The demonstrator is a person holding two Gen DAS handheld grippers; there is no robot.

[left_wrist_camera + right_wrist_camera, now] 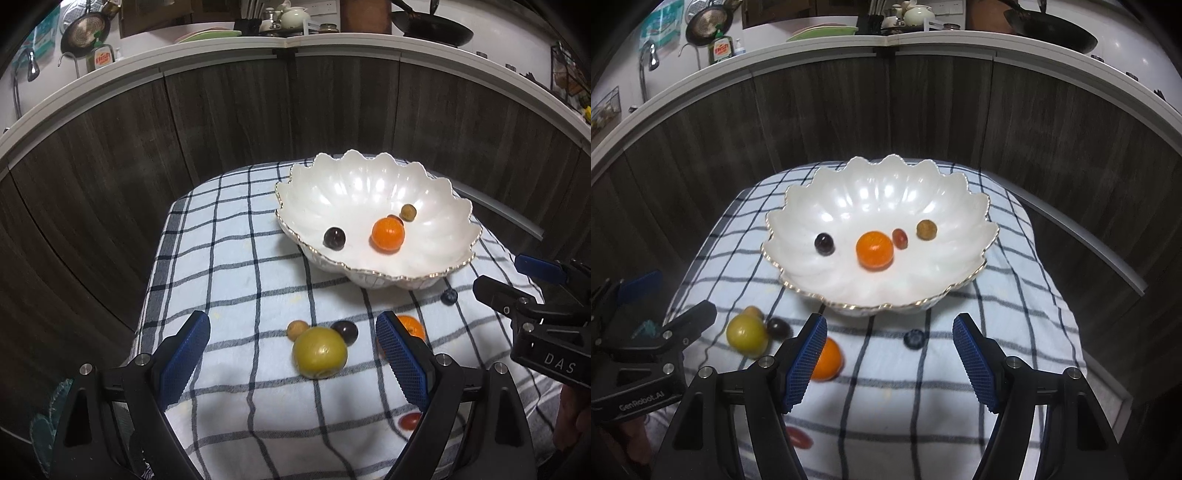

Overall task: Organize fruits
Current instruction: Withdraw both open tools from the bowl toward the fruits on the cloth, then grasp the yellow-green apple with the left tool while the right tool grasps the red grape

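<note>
We're hovering over the table [236, 229] with both tools ready. Our left gripper [293, 356] stands wide with nothing in it, and framed right between its blue pads sits the yellow-green fruit [319, 352]. It's the biggest piece out here, round and smooth-skinned; we'd judge it firm, with some weight, and liable to roll or squirt out if pinched off-centre. Best taken across its widest middle, pads square on either side.

Crowding it: a small tan fruit [297, 329] touching at its 11 o'clock and a dark grape [345, 331] at its 1 o'clock. Both look soft and light, so a closing pad could nudge them away or bruise them.

Our right gripper [890, 363] is partly spread and holds nothing. A blueberry [913, 338] lies between its pads toward 12 o'clock, tiny and easily crushed, we'd think; a light touch only. The loose orange [827, 359] sits just behind the left pad, at 9 o'clock, partly hidden. A small red fruit [799, 437] lies low on the checked cloth, half hidden by the gripper's frame.

The scalloped white bowl [798, 206] waits at 12 o'clock, already holding another orange [874, 249], a dark grape [824, 243], a reddish piece [899, 237] and a tan one [926, 229]. It looks like glazed ceramic to us, so fruit should be set down, not dropped.
</note>
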